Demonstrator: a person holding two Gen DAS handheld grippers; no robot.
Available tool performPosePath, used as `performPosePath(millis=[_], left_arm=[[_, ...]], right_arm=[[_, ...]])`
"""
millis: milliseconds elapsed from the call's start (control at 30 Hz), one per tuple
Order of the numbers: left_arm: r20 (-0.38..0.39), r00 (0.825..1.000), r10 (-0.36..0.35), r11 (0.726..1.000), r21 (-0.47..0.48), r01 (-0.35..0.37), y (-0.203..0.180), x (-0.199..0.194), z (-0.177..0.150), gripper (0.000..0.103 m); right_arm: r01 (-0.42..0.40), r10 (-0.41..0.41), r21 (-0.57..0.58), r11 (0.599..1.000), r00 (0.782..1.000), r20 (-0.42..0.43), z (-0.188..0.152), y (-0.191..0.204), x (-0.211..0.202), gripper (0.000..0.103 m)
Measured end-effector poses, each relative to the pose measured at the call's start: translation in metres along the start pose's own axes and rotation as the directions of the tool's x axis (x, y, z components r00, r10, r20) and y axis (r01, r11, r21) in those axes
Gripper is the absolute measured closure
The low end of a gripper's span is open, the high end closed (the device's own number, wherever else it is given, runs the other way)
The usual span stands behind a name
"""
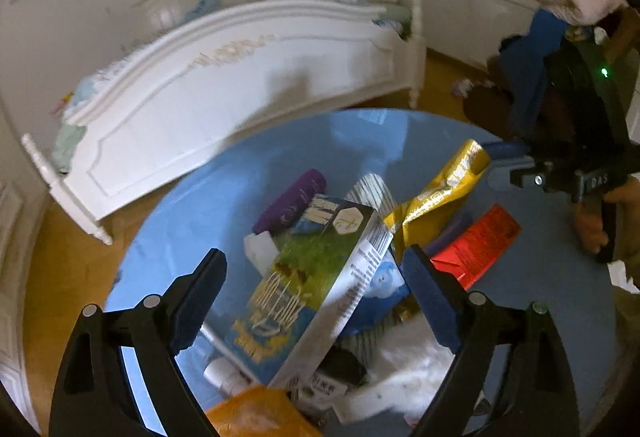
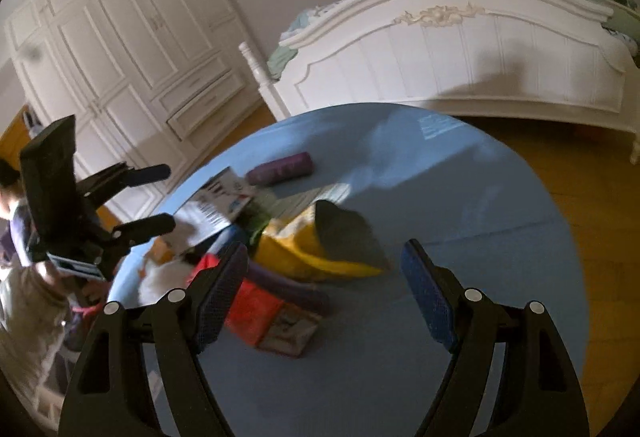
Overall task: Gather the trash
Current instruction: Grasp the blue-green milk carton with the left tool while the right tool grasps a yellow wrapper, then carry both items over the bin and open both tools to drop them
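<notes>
A pile of trash lies on a round blue table point(image 1: 224, 197). In the left wrist view I see a long printed carton point(image 1: 316, 293), a purple wrapper point(image 1: 290, 205), a gold foil bag point(image 1: 436, 201), a red packet point(image 1: 478, 247), white tissue point(image 1: 408, 369) and an orange bag point(image 1: 256, 413). My left gripper point(image 1: 316, 297) is open, with the carton between its fingers, not clamped. My right gripper point(image 2: 324, 293) is open and empty above the table point(image 2: 460, 205), near the red packet point(image 2: 252, 311), a yellow bag point(image 2: 304, 257) and the purple wrapper point(image 2: 280, 165). The other view shows each gripper: right point(image 1: 508, 169), left point(image 2: 156, 197).
A white bed footboard point(image 1: 240, 85) stands just beyond the table, on a wooden floor point(image 2: 592, 197). A white wardrobe point(image 2: 132, 49) lines the wall at left. Clothes hang at the right point(image 1: 568, 1).
</notes>
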State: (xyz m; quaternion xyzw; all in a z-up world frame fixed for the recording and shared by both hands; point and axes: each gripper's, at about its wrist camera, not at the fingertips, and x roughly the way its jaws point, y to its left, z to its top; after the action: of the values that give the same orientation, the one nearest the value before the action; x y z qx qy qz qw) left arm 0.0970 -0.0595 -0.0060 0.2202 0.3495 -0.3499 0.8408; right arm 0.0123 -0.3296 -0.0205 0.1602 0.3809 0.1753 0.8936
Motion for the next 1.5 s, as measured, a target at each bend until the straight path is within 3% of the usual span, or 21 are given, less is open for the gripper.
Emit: performPosePath(millis=[267, 333, 367, 433, 500, 667, 733, 967, 1133, 1333, 1500], left_arm=[[-0.109, 0.991, -0.077, 0.995, 0.059, 0.084, 0.0, 0.028, -0.003, 0.015], [-0.11, 0.991, -0.079, 0.995, 0.057, 0.085, -0.001, 0.031, -0.004, 0.017], [-0.1, 0.992, -0.077, 0.995, 0.052, 0.082, 0.0, 0.031, -0.004, 0.023], [-0.084, 0.993, -0.078, 0.997, 0.015, 0.08, 0.005, 0.03, -0.002, 0.031], [-0.063, 0.994, -0.093, 0.996, -0.025, 0.091, 0.01, 0.026, -0.003, 0.038], [-0.018, 0.997, -0.075, 0.996, -0.05, 0.074, 0.007, 0.017, -0.007, 0.045], [0.009, 0.998, -0.066, 0.996, -0.066, 0.066, 0.005, 0.009, -0.007, 0.046], [0.121, 0.993, -0.011, 0.988, -0.151, 0.029, 0.012, -0.029, -0.008, 0.048], [0.22, 0.975, 0.044, 0.975, -0.224, 0.007, 0.021, -0.066, -0.012, 0.048], [0.326, 0.938, 0.116, 0.948, -0.318, -0.006, 0.033, -0.116, -0.033, 0.048], [0.361, 0.91, 0.203, 0.904, -0.427, -0.033, 0.045, -0.154, -0.07, 0.048]], right_arm=[[-0.064, 0.063, -0.01, 0.998, 0.997, -0.045, 0.015, 0.009, 0.03, 0.024], [-0.078, 0.076, -0.019, 0.997, 0.995, -0.057, 0.018, 0.009, 0.036, 0.031], [-0.087, 0.085, -0.02, 0.996, 0.994, -0.07, 0.018, 0.01, 0.038, 0.045], [-0.107, 0.106, -0.016, 0.994, 0.992, -0.074, 0.019, 0.01, 0.039, 0.052], [-0.131, 0.13, -0.007, 0.991, 0.989, -0.064, 0.018, 0.01, 0.037, 0.066], [-0.147, 0.148, 0.017, 0.989, 0.988, -0.037, 0.017, 0.008, 0.029, 0.076], [-0.155, 0.156, 0.029, 0.987, 0.988, -0.015, 0.015, 0.009, 0.023, 0.086], [-0.143, 0.136, 0.065, 0.988, 0.986, 0.098, 0.013, 0.016, -0.006, 0.094], [-0.141, 0.127, 0.072, 0.987, 0.977, 0.171, 0.021, 0.024, -0.032, 0.094], [-0.166, 0.155, 0.043, 0.985, 0.968, 0.195, 0.034, 0.05, -0.048, 0.094], [-0.206, 0.204, -0.006, 0.978, 0.963, 0.177, 0.04, 0.084, -0.046, 0.094]])
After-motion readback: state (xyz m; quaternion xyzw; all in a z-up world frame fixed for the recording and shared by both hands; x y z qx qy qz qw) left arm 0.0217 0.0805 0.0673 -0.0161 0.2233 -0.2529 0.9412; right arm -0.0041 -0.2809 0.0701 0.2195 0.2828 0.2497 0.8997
